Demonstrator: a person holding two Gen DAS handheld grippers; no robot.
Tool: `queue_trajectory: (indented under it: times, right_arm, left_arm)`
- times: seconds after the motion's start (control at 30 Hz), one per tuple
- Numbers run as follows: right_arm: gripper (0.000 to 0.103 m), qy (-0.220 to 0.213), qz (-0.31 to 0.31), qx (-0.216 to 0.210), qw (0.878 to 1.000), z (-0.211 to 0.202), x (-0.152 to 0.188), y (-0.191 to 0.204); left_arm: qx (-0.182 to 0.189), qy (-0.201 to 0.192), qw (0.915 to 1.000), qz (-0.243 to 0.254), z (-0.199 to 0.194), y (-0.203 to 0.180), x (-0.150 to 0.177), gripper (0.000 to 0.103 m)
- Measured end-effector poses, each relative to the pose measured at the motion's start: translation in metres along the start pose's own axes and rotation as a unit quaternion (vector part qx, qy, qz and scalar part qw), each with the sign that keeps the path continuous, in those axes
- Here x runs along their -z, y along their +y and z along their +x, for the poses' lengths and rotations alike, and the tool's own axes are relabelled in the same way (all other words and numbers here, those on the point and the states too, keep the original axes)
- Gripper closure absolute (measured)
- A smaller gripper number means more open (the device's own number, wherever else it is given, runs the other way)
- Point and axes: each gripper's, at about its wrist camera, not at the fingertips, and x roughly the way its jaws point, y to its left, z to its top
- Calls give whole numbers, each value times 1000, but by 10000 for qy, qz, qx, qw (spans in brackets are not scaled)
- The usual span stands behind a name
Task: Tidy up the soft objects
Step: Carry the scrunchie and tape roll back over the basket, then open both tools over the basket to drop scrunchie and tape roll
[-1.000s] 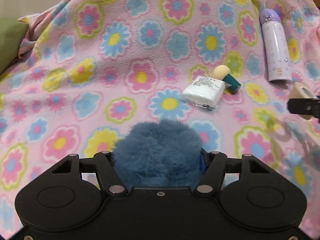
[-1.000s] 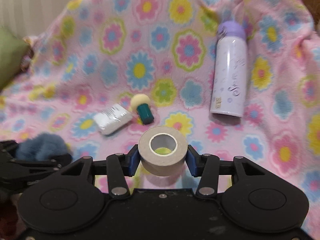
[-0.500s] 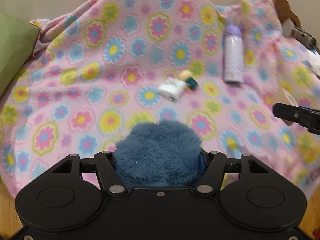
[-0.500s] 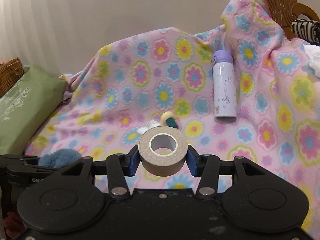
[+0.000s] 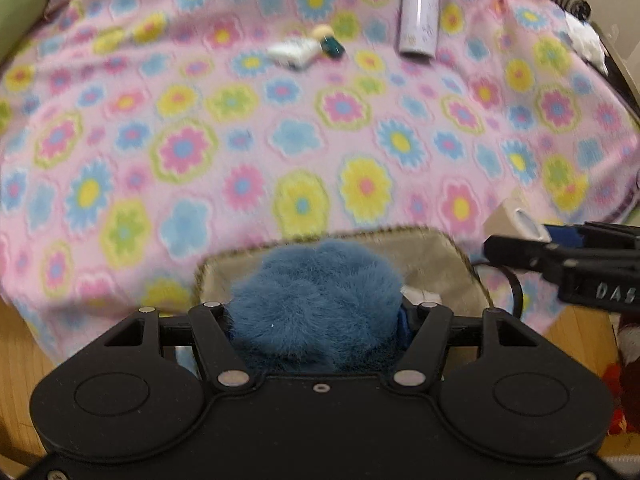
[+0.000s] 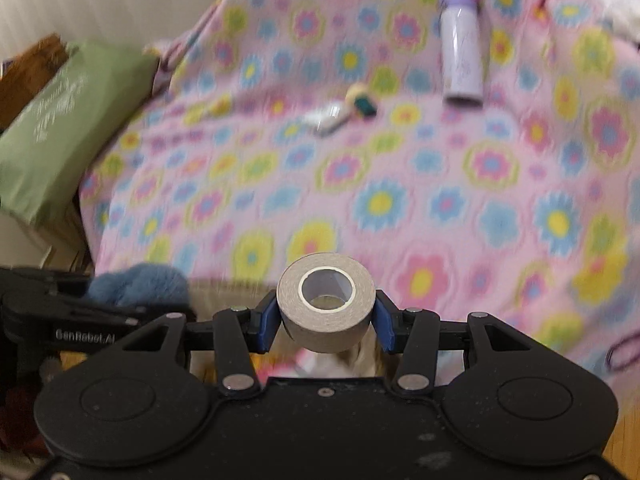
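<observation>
In the left wrist view, the left gripper (image 5: 320,312) is clamped on a fluffy blue pompom (image 5: 316,304) low in the centre of the frame, hanging over the open mouth of a tan basket (image 5: 448,268) whose woven rim shows just beyond it. Something pale (image 5: 416,292) lies inside the basket to the right of the pompom; what it is cannot be told. At the right edge the right gripper (image 5: 516,232) reaches in carrying a roll of tape (image 5: 508,216). Across the flowered blanket (image 5: 280,120), in the upper part of the frame, lie a lilac bottle (image 5: 418,20), a white packet (image 5: 294,50) and, just beside it, a small teal-based sponge (image 5: 328,40).

In the right wrist view, the right gripper (image 6: 326,320) has its blue pads closed on the tape roll (image 6: 326,304) at lower centre, with the basket rim (image 6: 224,288) just beyond and pale, blurred contents glimpsed below the roll. The left gripper (image 6: 120,300) and pompom (image 6: 136,284) sit at lower left, a green cushion (image 6: 60,120) at upper left.

The likely risks: both grippers crowd one basket mouth and could knock together; a release too near the rim could send the roll rolling off the blanket edge, or let the light pompom catch on the pads.
</observation>
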Motion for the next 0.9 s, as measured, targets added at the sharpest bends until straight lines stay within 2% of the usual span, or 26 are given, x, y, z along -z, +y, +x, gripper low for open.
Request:
queue_trajectory:
  times: [0.1, 0.2, 0.3, 0.47, 0.9]
  right_arm:
    - [55, 224, -18, -99, 9997, 2, 10, 3]
    - [54, 220, -14, -132, 9997, 0, 9, 1]
    - [52, 168, -22, -175, 9997, -3, 6, 0]
    - [48, 156, -84, -314, 9993, -2, 3, 2]
    - [48, 77, -16, -277, 9996, 1, 0, -2]
  left_arm:
    - [15, 106, 9999, -24, 2, -1, 8, 42]
    - [-8, 116, 9999, -90, 2, 1, 10, 41]
    - [-65, 52, 9999, -126, 0, 3, 12, 32]
    - [-35, 26, 9998, -177, 1, 6, 11, 28]
    - [-53, -57, 9998, -167, -2, 5, 12, 27]
